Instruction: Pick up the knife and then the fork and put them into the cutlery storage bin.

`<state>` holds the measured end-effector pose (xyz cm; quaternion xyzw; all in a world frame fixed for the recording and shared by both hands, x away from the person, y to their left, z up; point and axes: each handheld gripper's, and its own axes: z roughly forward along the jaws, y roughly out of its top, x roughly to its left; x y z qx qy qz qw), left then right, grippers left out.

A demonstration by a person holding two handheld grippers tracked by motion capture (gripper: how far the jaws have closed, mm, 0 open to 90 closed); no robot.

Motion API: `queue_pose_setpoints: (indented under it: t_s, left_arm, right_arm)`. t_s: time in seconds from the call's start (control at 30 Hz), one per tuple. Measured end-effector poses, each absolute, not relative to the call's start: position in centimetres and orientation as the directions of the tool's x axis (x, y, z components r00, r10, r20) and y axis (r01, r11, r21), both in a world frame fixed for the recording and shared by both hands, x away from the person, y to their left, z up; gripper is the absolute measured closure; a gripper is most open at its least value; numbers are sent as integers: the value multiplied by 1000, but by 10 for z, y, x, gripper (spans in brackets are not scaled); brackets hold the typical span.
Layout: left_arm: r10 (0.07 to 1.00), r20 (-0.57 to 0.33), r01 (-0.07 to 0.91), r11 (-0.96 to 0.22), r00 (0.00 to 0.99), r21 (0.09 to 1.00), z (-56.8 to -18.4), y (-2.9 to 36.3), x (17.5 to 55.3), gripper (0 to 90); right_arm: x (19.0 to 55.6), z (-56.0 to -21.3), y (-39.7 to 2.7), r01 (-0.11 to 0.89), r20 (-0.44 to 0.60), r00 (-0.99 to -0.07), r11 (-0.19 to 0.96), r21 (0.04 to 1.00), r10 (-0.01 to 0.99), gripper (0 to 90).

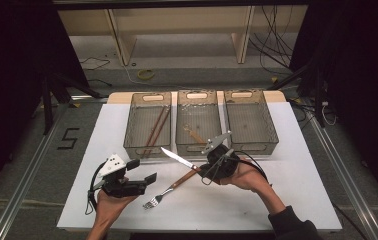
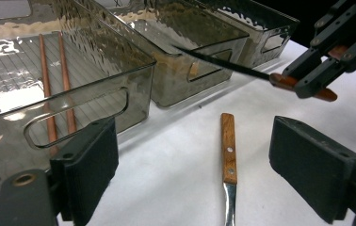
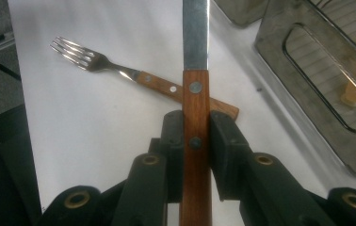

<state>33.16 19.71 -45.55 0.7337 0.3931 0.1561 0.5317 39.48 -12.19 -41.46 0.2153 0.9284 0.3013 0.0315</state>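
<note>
One knife (image 3: 195, 56), one fork (image 3: 119, 70), three bins (image 1: 147, 125)

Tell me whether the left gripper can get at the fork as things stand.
Probably yes. The left gripper is open and holds nothing, and the fork lies on bare table just beside it. The right gripper holds the knife lifted above the fork's handle, so it could crowd the approach.

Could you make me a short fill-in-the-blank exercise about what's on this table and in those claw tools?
1. The right gripper is clamped on the wooden handle of a ____.
2. The fork lies on the white ____.
3. The chopsticks lie in the ____ of the three bins, seen from the high view.
4. The left gripper has its jaws ____.

Missing words: knife; table; leftmost; open
</note>
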Motion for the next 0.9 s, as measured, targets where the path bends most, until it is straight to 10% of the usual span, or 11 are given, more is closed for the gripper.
queue_pose_setpoints:
  t_s: [0.9]
  left_arm:
    - [737, -188, 411, -131, 649, 902, -457, 195, 332, 157]
  right_arm:
    - [407, -401, -155, 442, 94, -863, 653, 615, 496, 773]
